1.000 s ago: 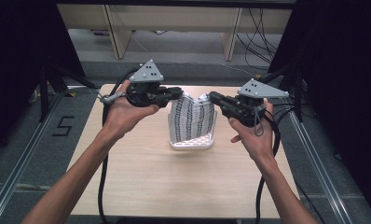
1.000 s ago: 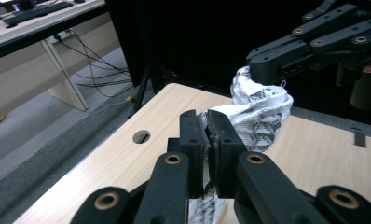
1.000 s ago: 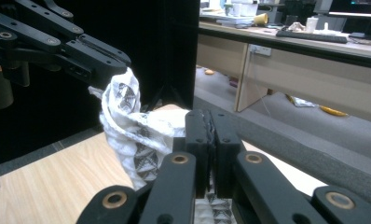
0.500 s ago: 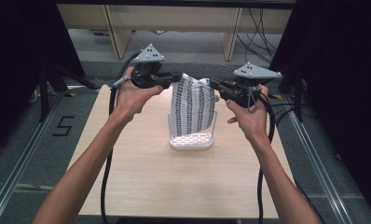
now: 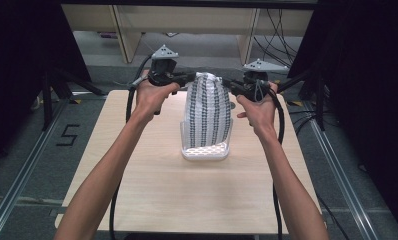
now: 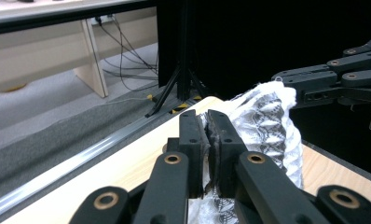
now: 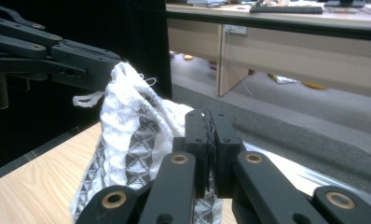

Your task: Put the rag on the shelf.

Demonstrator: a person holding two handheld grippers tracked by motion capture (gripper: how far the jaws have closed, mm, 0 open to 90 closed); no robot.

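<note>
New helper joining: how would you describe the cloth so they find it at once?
On the wooden table, look to the far middle, between the two grippers. The cloth hangs there, pinched at its top by both; it is white with dark patterned stripes, its bottom in a white basket.

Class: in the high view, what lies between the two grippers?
The patterned white cloth, hanging between left gripper and right gripper, each clamped on an upper corner.

One cloth [image 5: 207,112] and one white basket [image 5: 205,150], both mid-table [image 5: 152,175]. Two grippers, left [image 5: 189,77] and right [image 5: 227,84], flanking the cloth's top. Two hands, two forearms, two cables, each side of the cloth.
</note>
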